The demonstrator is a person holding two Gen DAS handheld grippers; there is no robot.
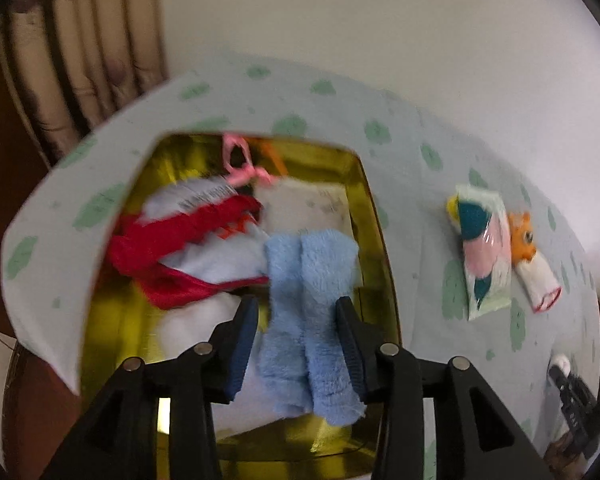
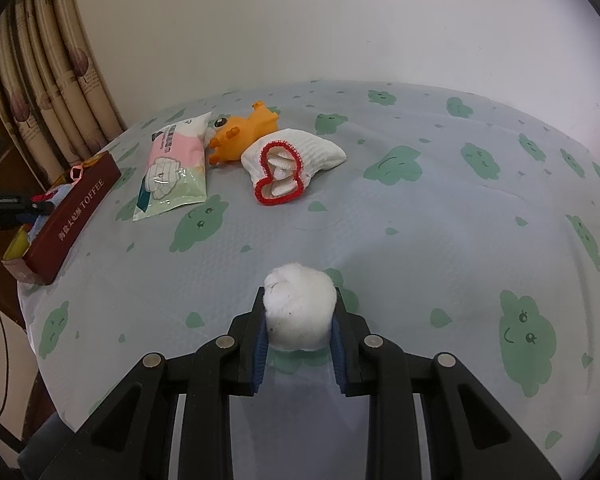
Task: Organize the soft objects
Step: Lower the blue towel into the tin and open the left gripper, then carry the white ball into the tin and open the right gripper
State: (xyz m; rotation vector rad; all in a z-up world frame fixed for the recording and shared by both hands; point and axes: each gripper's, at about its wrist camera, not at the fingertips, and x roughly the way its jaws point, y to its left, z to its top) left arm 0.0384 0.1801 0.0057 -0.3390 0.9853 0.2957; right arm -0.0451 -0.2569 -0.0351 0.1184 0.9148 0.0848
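In the left wrist view my left gripper (image 1: 296, 312) hangs over an open gold-lined tin (image 1: 376, 216). Its jaws stand apart around a fluffy light-blue cloth (image 1: 308, 300) that lies in the tin without being squeezed. A red-and-white cloth (image 1: 188, 248) and a pink ribbon (image 1: 240, 160) also lie in the tin. In the right wrist view my right gripper (image 2: 300, 312) is shut on a white cotton ball (image 2: 300, 312) just above the tablecloth. The tin (image 2: 72, 208) shows at the far left, dark red outside, lettered TOFFEE.
On the green-patterned tablecloth (image 2: 420, 220) lie a tissue pack (image 2: 174, 172), an orange rubber toy (image 2: 240, 136) and a white red-rimmed glove (image 2: 296, 160). They also show at the right of the left wrist view, tissue pack (image 1: 484, 248) first. A curtain (image 2: 48, 92) hangs at left.
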